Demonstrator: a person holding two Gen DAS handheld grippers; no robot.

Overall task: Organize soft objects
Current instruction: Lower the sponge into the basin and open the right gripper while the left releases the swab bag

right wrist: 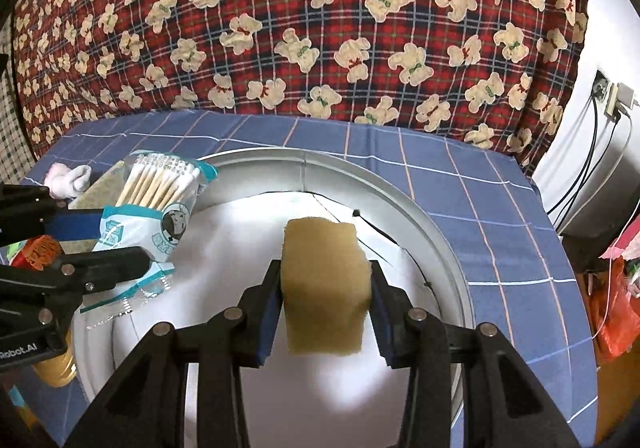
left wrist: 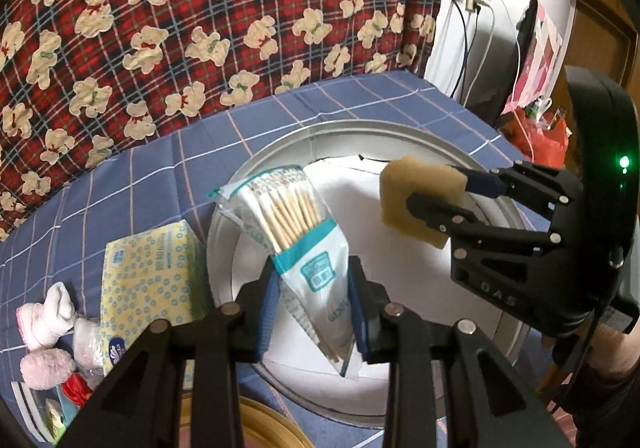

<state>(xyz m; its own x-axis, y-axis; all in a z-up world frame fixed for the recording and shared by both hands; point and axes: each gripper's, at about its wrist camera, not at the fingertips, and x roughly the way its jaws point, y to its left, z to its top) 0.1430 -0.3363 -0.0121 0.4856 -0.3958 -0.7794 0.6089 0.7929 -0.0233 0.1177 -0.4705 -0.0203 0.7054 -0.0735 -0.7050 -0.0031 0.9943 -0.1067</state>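
My left gripper [left wrist: 316, 280] is shut on a clear-and-teal bag of cotton swabs [left wrist: 296, 224] and holds it above a round silver tray [left wrist: 280, 151] lined with white paper. My right gripper [right wrist: 324, 284] is shut on a tan sponge [right wrist: 324, 284] over the same tray [right wrist: 440, 232]. In the left wrist view the right gripper [left wrist: 436, 191] holds the sponge [left wrist: 416, 183] to the right of the bag. In the right wrist view the left gripper [right wrist: 120, 236] and the bag [right wrist: 156, 203] are at the left.
A blue checked cloth [left wrist: 120, 183] covers the table. A yellow tissue pack [left wrist: 148, 280], white and pink socks [left wrist: 48, 312] and a pink puff [left wrist: 44, 368] lie left of the tray. A red bear-print blanket [right wrist: 320, 27] rises behind. Cables hang on the wall [right wrist: 600, 151] at right.
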